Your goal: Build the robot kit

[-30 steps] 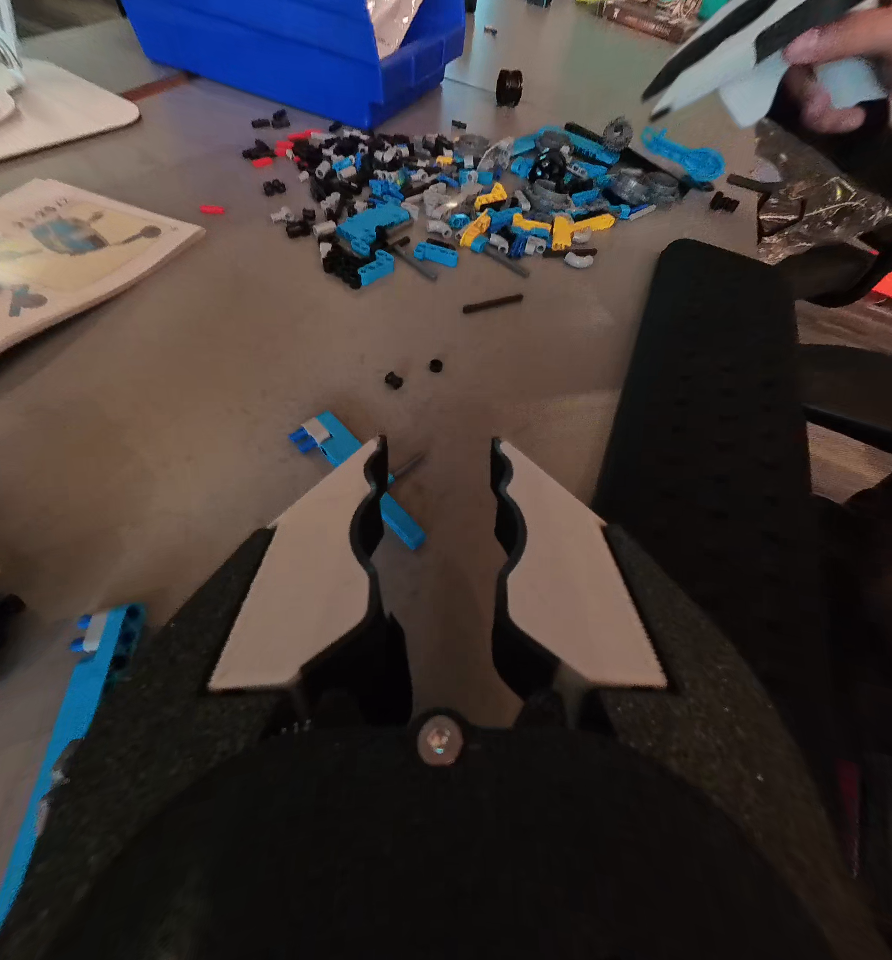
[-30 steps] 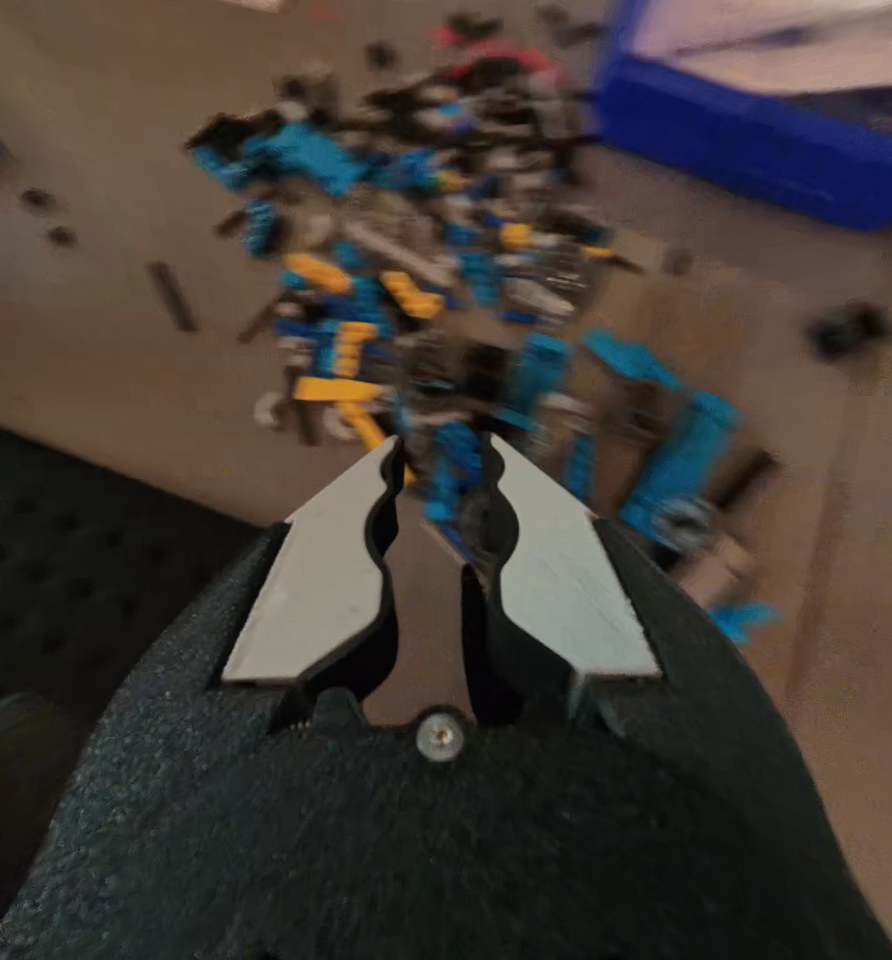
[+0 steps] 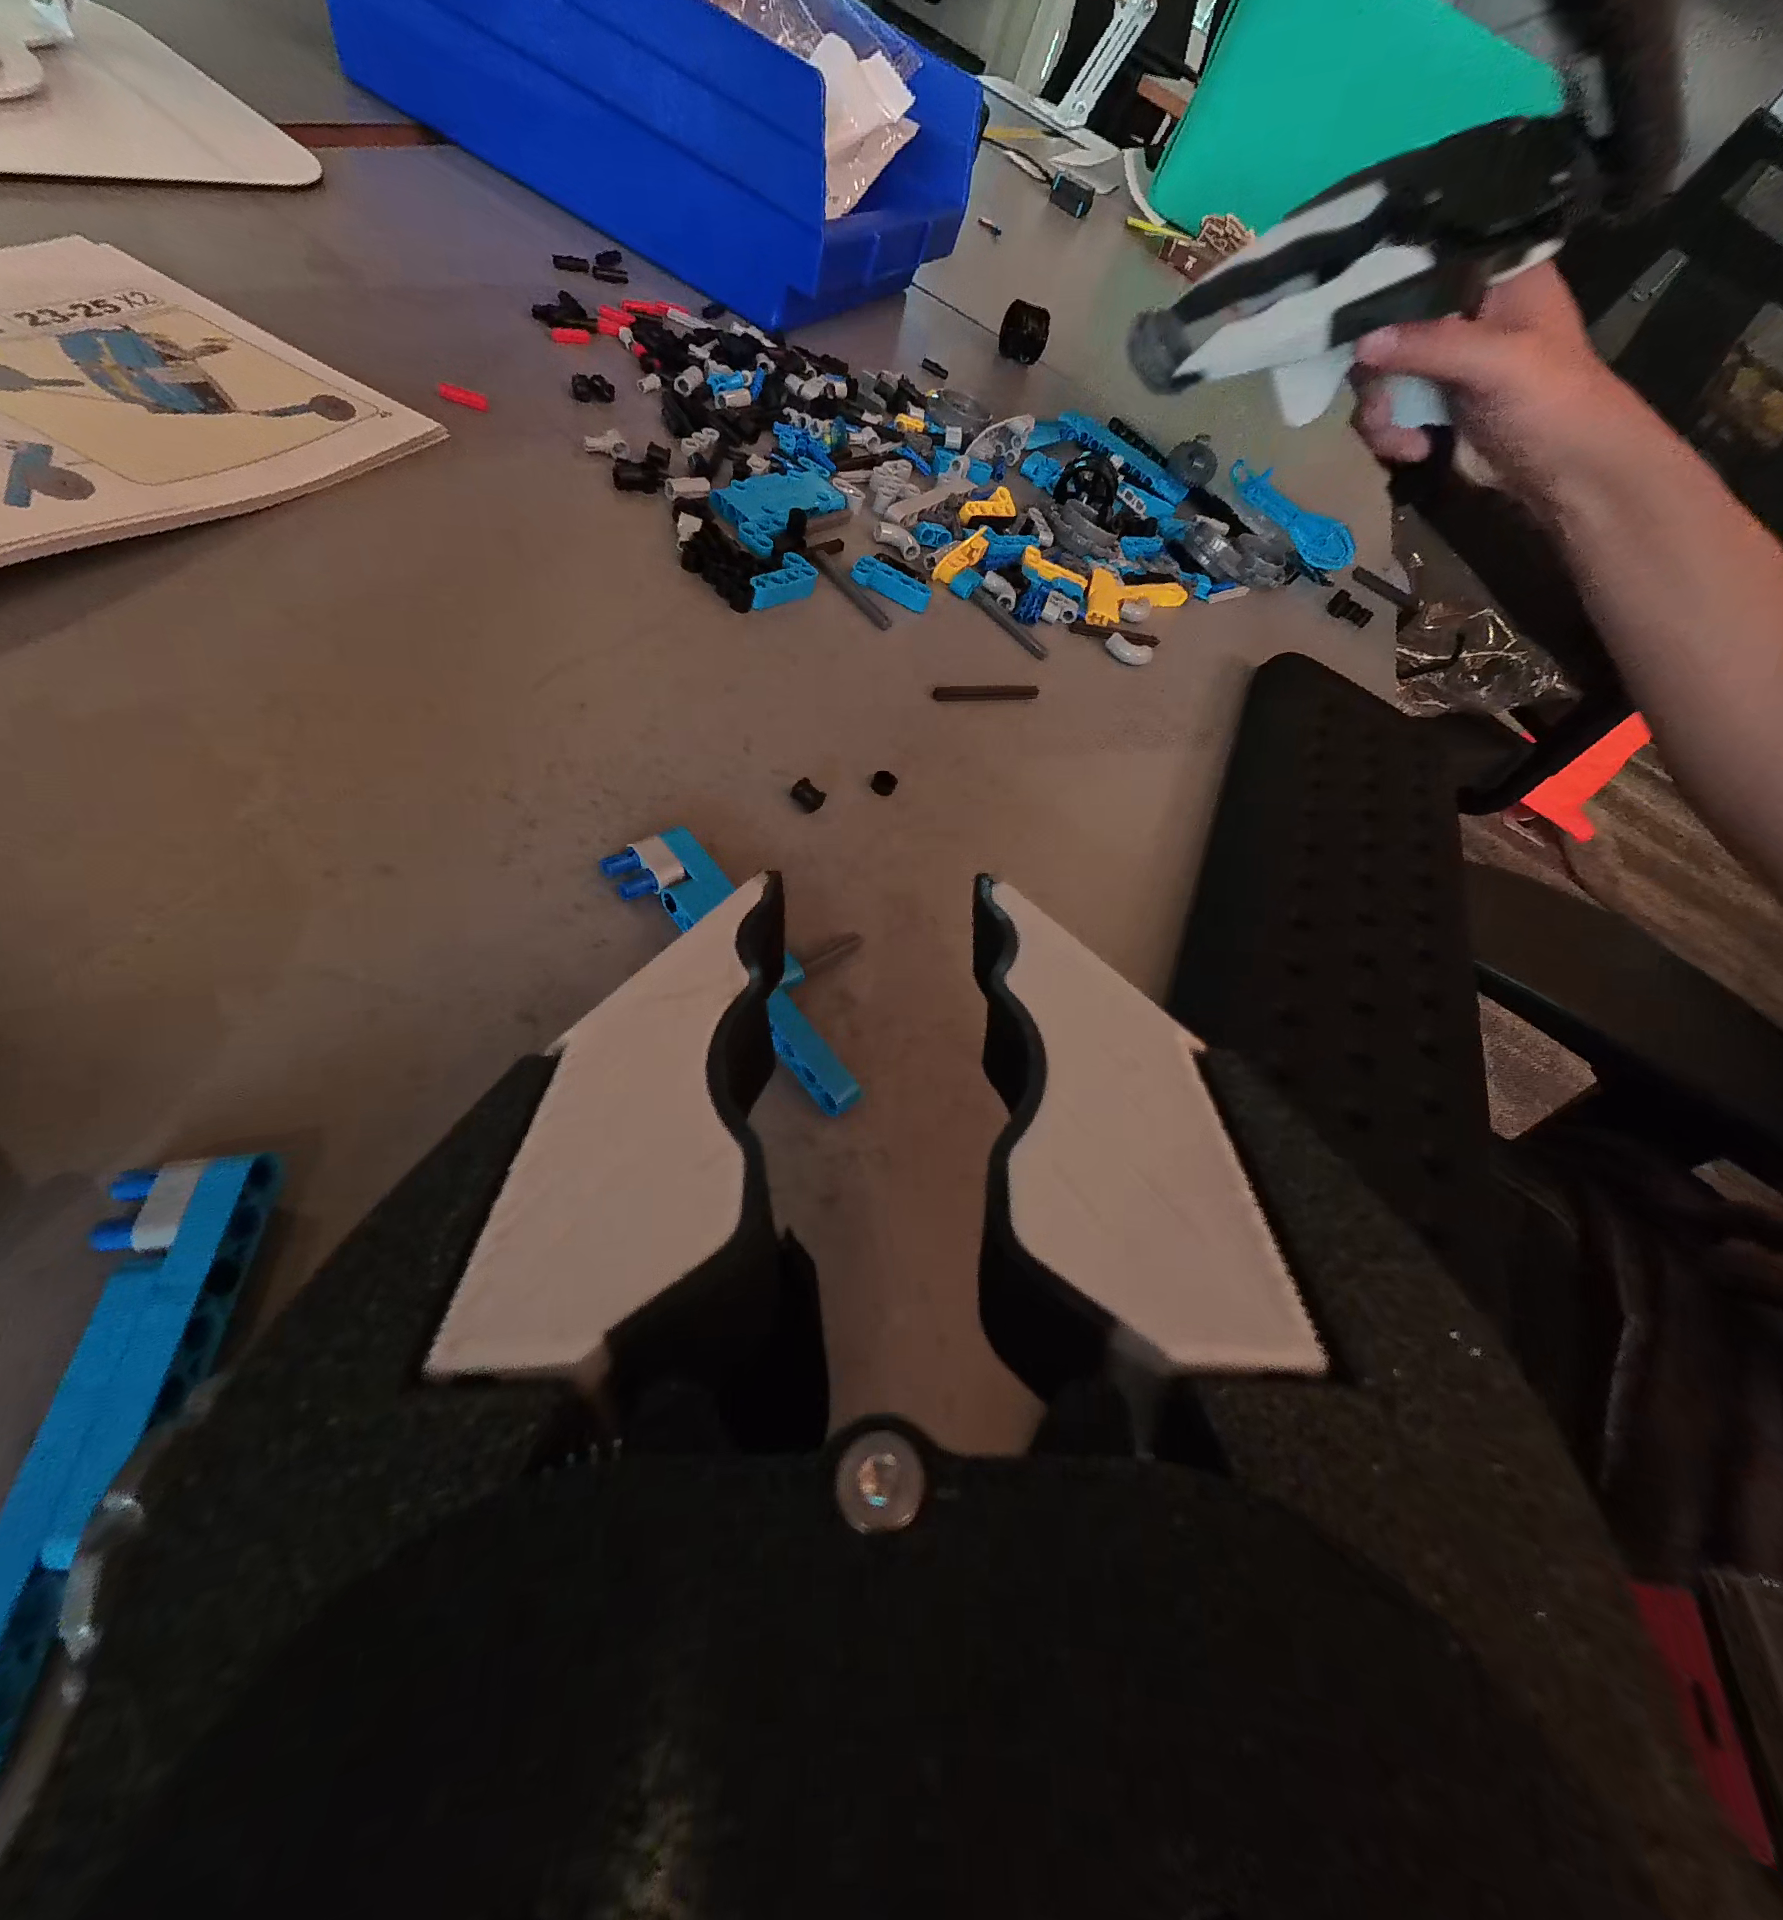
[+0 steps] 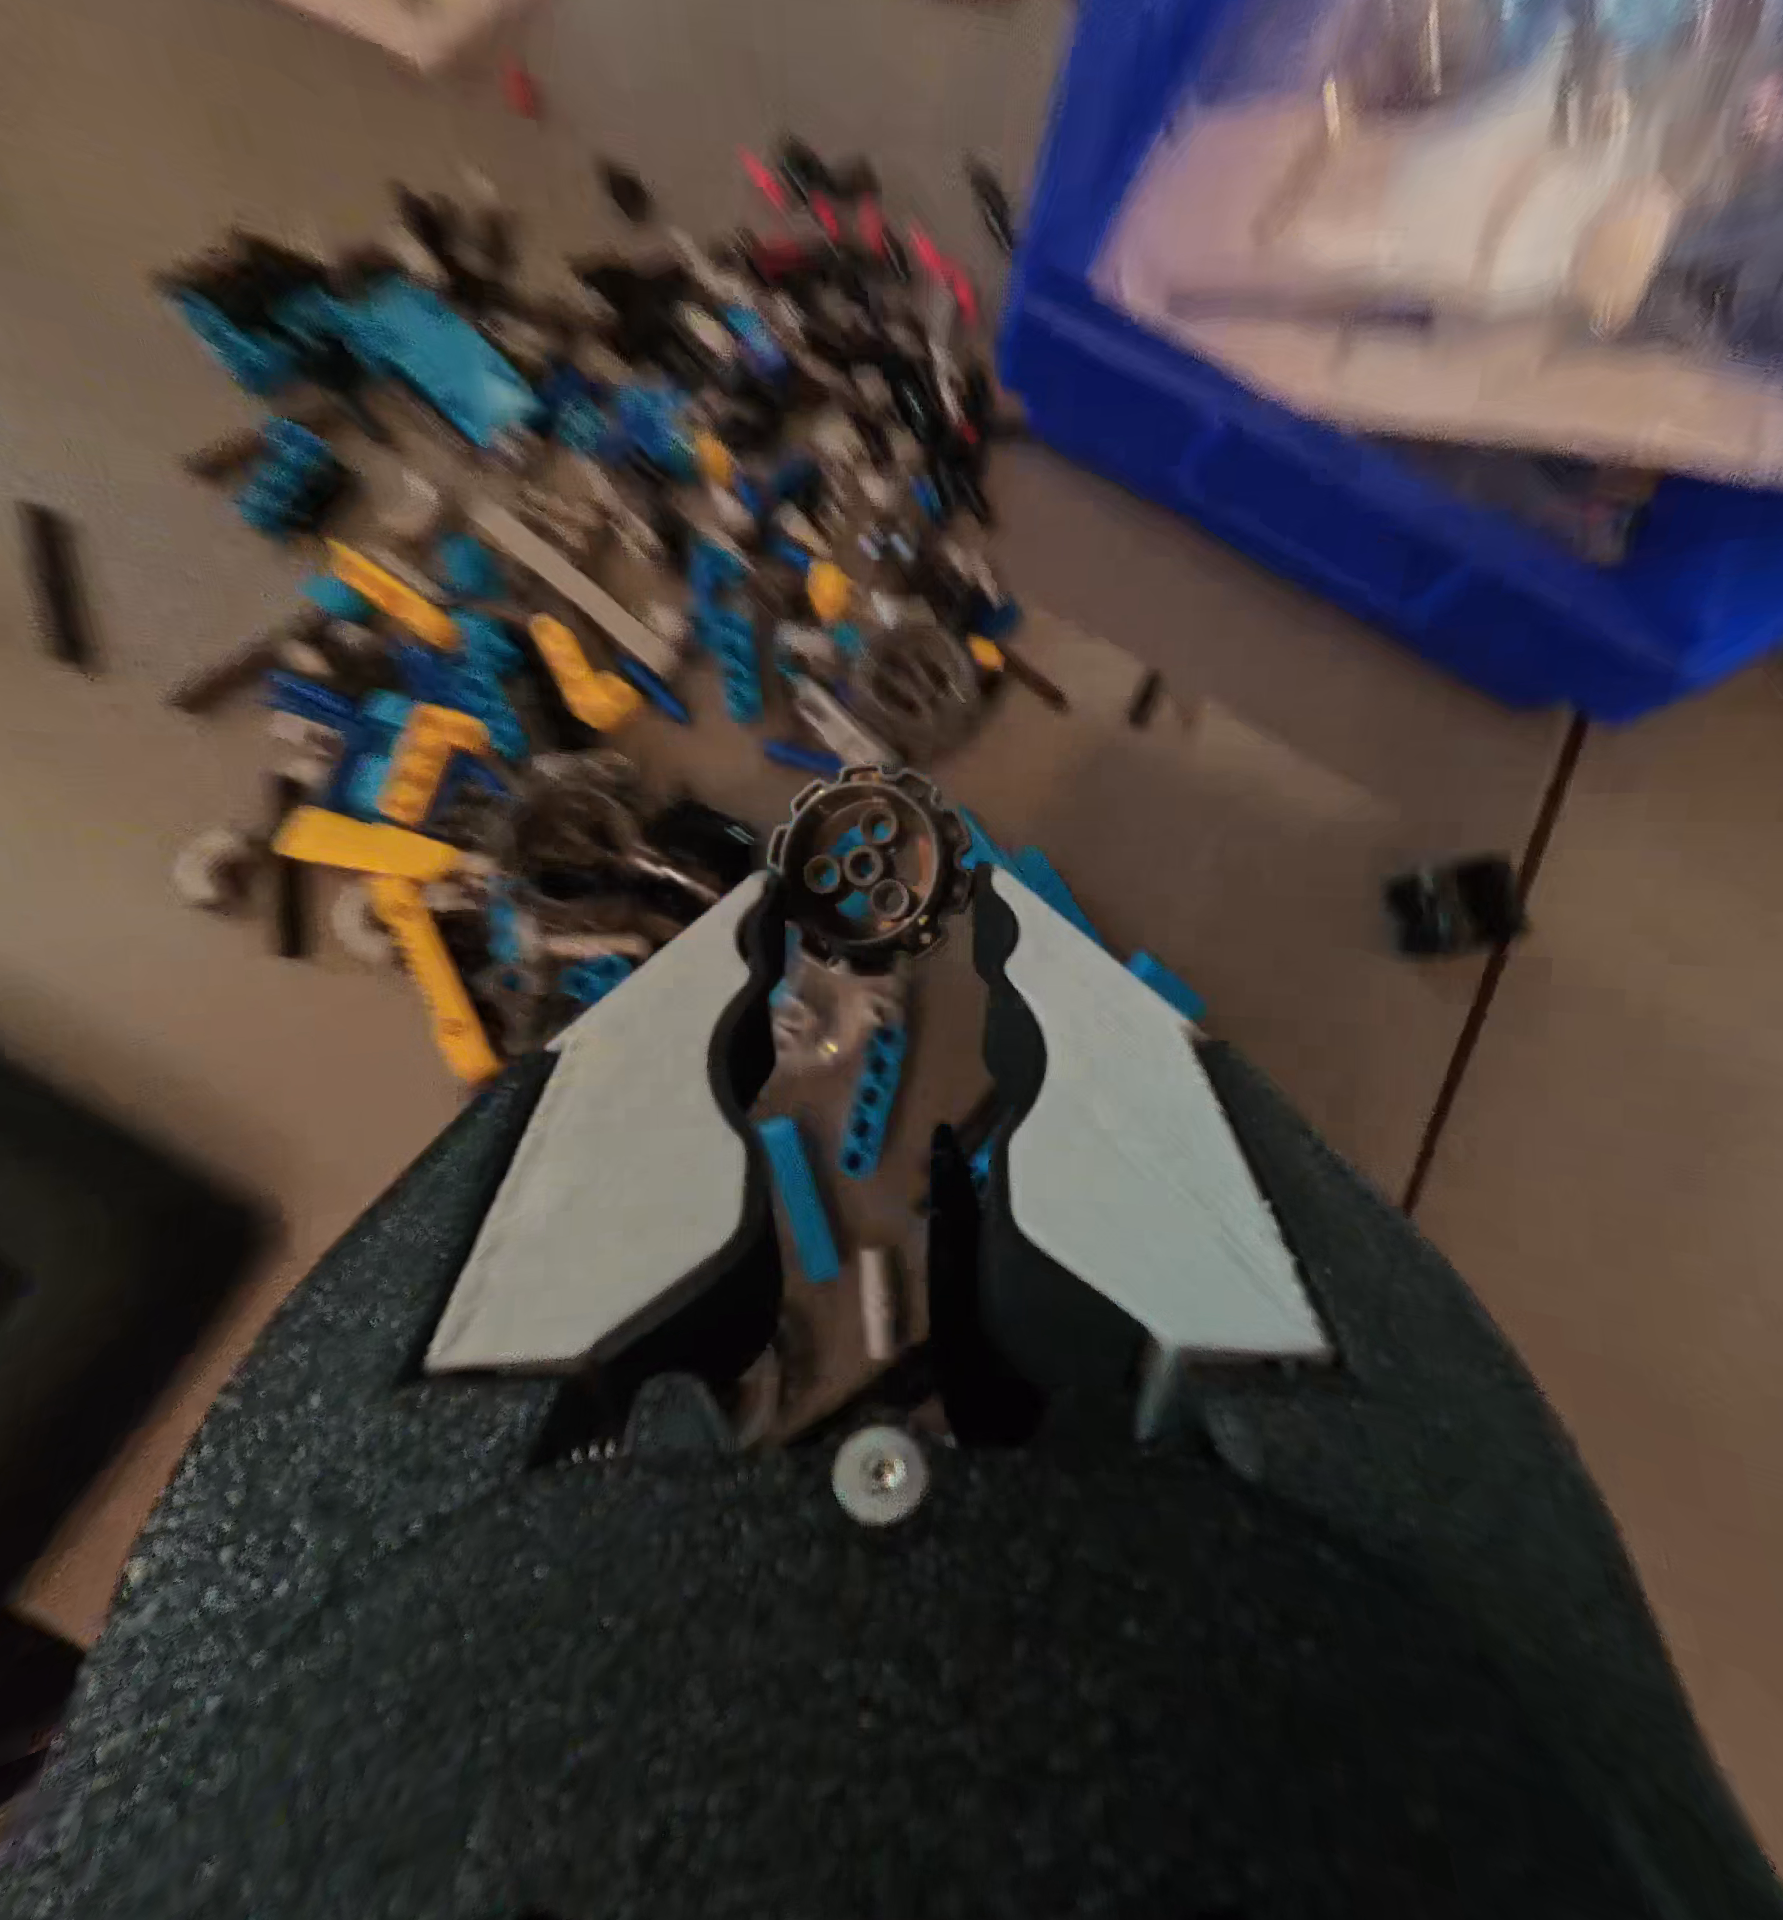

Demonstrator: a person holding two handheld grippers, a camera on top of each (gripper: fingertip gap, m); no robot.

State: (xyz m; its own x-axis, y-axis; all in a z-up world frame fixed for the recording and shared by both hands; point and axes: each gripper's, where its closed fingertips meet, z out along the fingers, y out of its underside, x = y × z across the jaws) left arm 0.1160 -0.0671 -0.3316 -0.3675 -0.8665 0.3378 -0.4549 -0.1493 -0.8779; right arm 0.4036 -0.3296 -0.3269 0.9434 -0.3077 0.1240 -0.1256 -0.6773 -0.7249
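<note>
Toothed wheel (image 4: 869, 871) sits pinched at the tips of our right gripper (image 4: 871, 906), raised above the parts pile (image 4: 596, 582). Left gripper (image 3: 876, 894) is spread, empty, low over the table (image 3: 367, 790) beside a blue beam (image 3: 721, 935). We judge the tip-only hold marginal; keep the squeeze steady.

Right tool (image 4: 871, 904) grips a dark grey toothed wheel (image 4: 866, 868) at its tips, lifted above the heap of small building parts (image 4: 575, 582) on the bench (image 4: 1282, 935). The wheel faces the camera, showing a ring of round holes about its hub. The heap, blue, black, yellow and red, appears loose and scattered; blur limits detail.

Left tool (image 3: 876, 914) stands parted and empty, low over the bench on the near side of the heap, its left finger over a blue beam (image 3: 700, 894) lying flat.
</note>
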